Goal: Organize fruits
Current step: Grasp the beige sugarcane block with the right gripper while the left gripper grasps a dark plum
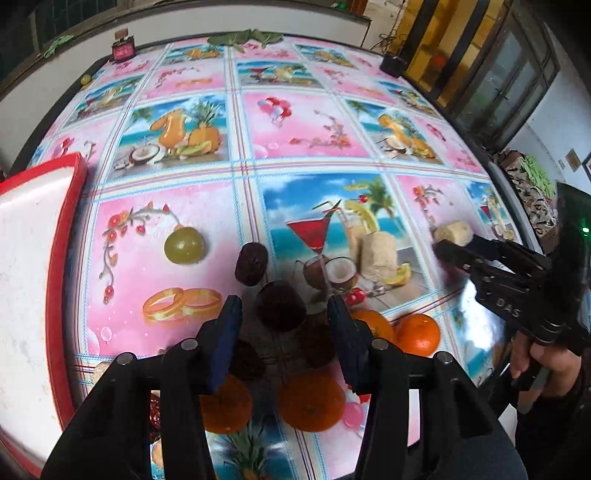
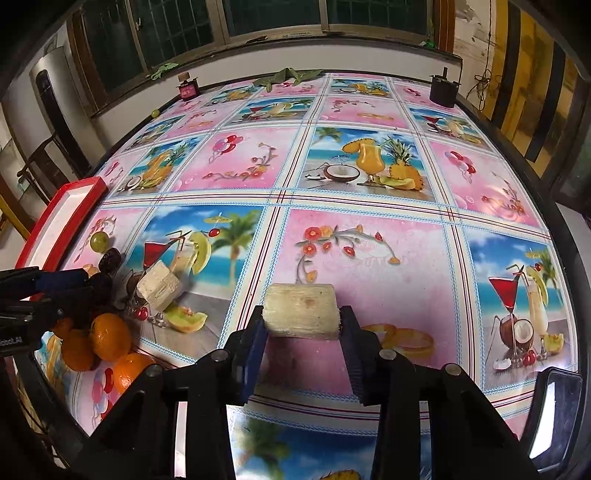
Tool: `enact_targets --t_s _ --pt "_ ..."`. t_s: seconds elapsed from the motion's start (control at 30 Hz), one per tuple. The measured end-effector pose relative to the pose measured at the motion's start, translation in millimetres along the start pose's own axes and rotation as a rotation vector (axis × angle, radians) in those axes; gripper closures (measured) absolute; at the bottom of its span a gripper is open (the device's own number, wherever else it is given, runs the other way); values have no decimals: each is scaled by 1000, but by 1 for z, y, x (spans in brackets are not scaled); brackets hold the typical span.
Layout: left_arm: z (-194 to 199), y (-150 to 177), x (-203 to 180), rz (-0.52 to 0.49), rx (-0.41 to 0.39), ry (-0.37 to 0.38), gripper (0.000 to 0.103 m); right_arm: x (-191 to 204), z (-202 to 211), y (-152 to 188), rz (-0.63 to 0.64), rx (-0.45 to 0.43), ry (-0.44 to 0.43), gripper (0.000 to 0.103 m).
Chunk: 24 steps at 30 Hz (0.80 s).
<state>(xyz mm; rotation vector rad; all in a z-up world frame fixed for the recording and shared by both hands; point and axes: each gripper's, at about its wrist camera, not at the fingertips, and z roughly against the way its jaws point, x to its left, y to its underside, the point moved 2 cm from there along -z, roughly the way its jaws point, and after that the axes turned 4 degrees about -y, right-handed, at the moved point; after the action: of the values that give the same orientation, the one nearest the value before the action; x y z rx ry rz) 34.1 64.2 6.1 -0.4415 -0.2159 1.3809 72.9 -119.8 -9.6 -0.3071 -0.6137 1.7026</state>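
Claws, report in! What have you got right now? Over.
Right claw clamped on pale sugarcane chunk. Left claw open around dark brown fruit, not gripping yet. Oranges crowd close beside it.

Patterned tablecloth (image 2: 369,258) (dark windows (image 2: 177,33) behind)

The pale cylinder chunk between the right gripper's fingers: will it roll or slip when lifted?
The pale chunk lies on its side on the tablecloth, so a nudge would likely roll it. The right gripper has its pads on the flat cut ends, which probably holds well. Its fibrous-looking surface suggests stiffness and little slip.
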Motion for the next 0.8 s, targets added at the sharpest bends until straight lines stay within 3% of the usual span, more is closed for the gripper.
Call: enact_targets --t_s 0.07,0.1,0.2,0.63,0.8 --pt "-4 0 1 6 7 0 61 0 0 0 -1 -3 1 63" --pt "-6 -1 1 13 13 4 71 0 0 0 -1 -4 1 63" --pt "-8 -3 1 30 12 5 76 1 0 0 0 -7 6 63" --pt "-7 -1 7 55 7 34 77 -2 9 2 -16 -52 -24 65" --pt "-8 -3 2 34 6 10 77 -2 9 3 -24 -48 -25 65"
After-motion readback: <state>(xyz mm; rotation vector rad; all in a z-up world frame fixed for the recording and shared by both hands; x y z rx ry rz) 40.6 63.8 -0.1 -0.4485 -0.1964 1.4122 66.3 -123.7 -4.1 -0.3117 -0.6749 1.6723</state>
